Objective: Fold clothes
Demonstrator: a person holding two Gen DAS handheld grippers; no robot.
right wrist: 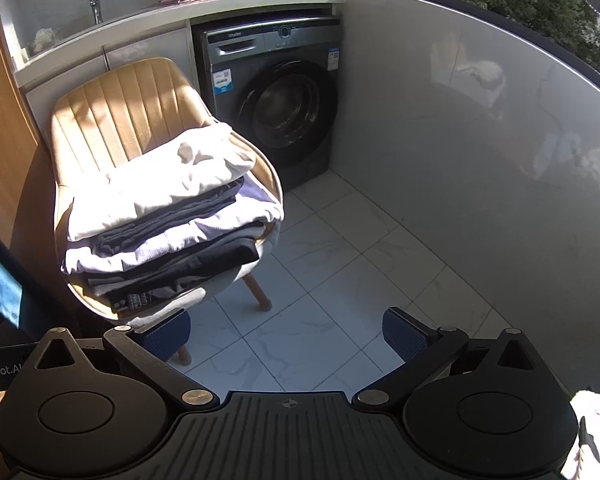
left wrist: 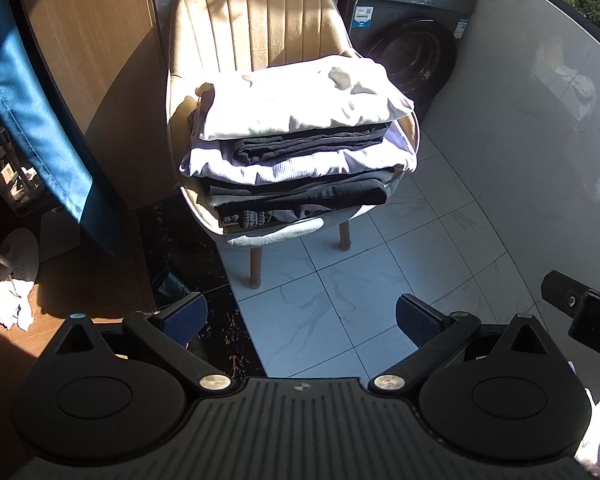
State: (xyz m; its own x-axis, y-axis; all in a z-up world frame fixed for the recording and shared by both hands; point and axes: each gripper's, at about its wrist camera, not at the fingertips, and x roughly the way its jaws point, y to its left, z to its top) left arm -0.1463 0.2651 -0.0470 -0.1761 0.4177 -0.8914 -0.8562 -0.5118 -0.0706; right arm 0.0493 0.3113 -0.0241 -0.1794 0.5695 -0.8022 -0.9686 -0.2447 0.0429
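A stack of folded clothes [left wrist: 296, 140] rests on the seat of a tan padded chair [left wrist: 256, 12], white and dark layers alternating, with a cream garment [left wrist: 300, 100] on top. In the right wrist view the same stack [right wrist: 168, 224] lies left of centre on the chair [right wrist: 120, 104]. My left gripper [left wrist: 300, 318] hovers open above the floor in front of the chair, nothing between its blue pads. My right gripper [right wrist: 286, 334] is open too, empty, just right of the chair's front edge. Part of the right gripper [left wrist: 580, 308] shows at the left view's right edge.
A grey washing machine [right wrist: 276, 92] stands behind the chair under a counter with a tap [right wrist: 95, 6]. A low tiled wall [right wrist: 460, 140] curves along the right. White floor tiles [left wrist: 340, 280] lie ahead. A blue curtain [left wrist: 24, 92] and crumpled white cloth [left wrist: 10, 300] are at the left.
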